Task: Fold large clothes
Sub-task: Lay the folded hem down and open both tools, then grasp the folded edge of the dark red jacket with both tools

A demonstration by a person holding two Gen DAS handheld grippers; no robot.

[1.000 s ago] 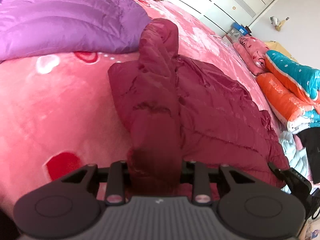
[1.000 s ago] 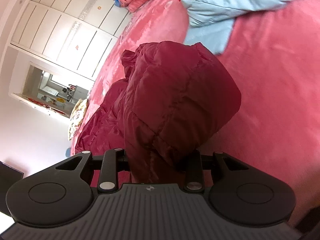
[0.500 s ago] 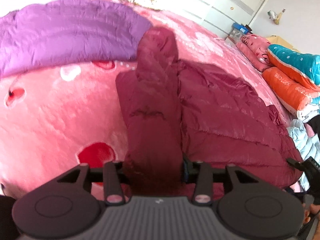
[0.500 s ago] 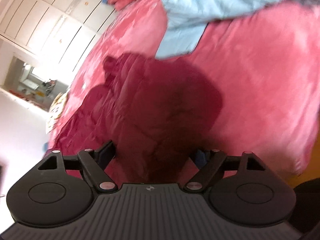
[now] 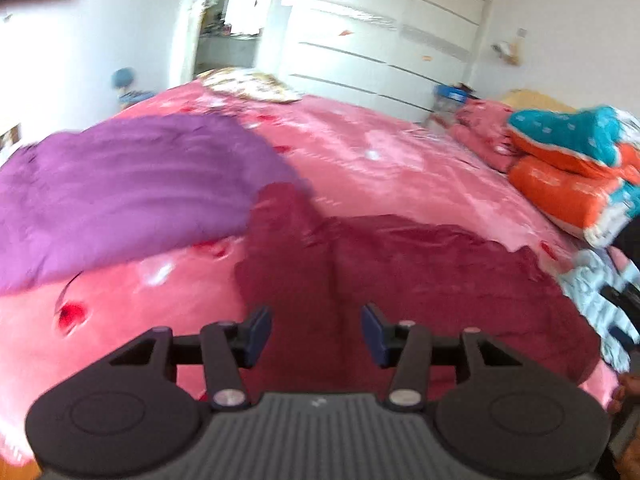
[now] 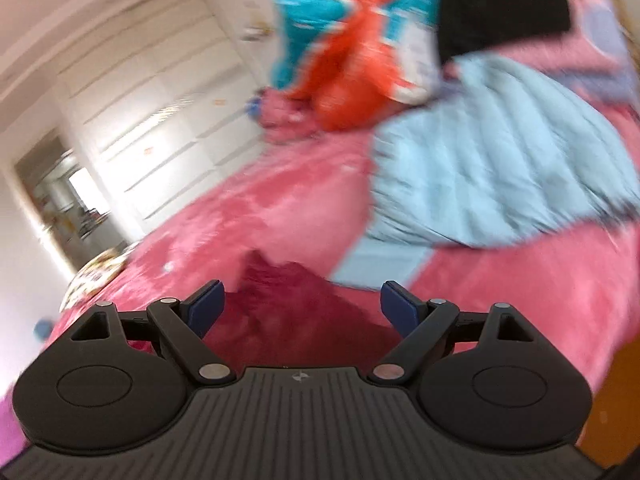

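We see the maroon down jacket [image 5: 400,280] lying flat on the pink bed [image 5: 380,160], sleeve folded across its body. Left gripper [image 5: 316,332]: fingers apart and opening, nothing pressed between them, jacket below. Right gripper [image 6: 302,306]: fingers spread wide, opening, free of cloth. Purple quilt [image 5: 128,192] beside the jacket; light blue jacket [image 6: 500,176] further along. No containers we can make out.

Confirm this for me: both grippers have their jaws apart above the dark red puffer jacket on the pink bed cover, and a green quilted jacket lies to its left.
One detail is wrong: the quilted jacket left of the dark red puffer jacket is purple, not green, as the left wrist view shows. The rest holds: the left gripper, its jaws opening, and the right gripper hold nothing above the pink bed cover.
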